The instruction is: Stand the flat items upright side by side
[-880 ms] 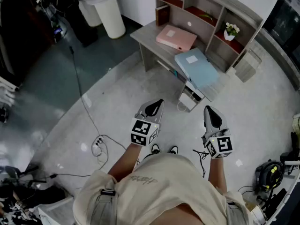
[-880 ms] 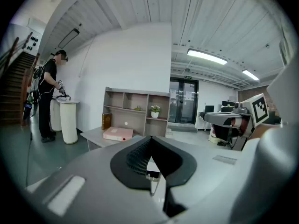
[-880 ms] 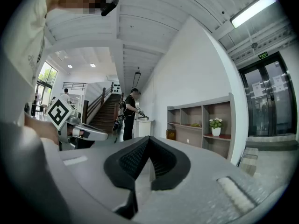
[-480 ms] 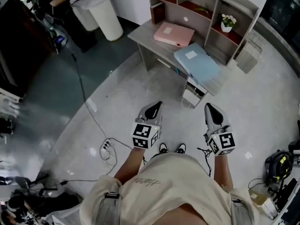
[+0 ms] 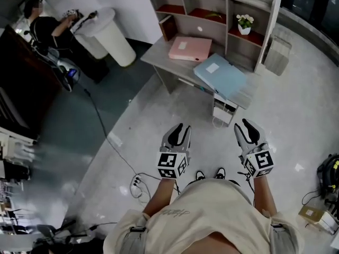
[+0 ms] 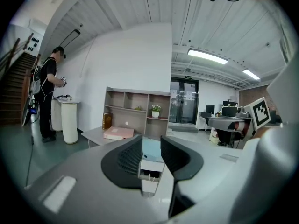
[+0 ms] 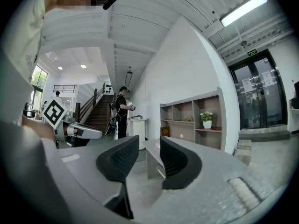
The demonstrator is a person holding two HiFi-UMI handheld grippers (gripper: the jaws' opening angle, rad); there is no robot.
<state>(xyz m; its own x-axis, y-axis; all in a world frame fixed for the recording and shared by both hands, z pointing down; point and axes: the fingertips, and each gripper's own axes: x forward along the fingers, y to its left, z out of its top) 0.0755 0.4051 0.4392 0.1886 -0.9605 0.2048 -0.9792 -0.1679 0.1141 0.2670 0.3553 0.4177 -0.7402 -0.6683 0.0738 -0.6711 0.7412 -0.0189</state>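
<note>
L gripper (image 5: 178,128), R gripper (image 5: 246,126): fingers apart, empty | pink folder (image 5: 189,47), blue folder (image 5: 220,75) flat on desk (image 5: 158,56)

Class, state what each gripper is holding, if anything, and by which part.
Nothing is held: the left gripper and right gripper are both open and empty, away from the desk.

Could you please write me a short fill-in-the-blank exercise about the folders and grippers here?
The pink folder and the blue folder both lie ____ on the desk.
The left gripper and the right gripper are empty, jaws ____.
The folder nearer the grippers is the ____ one.
Missing words: flat; open; blue.
</note>
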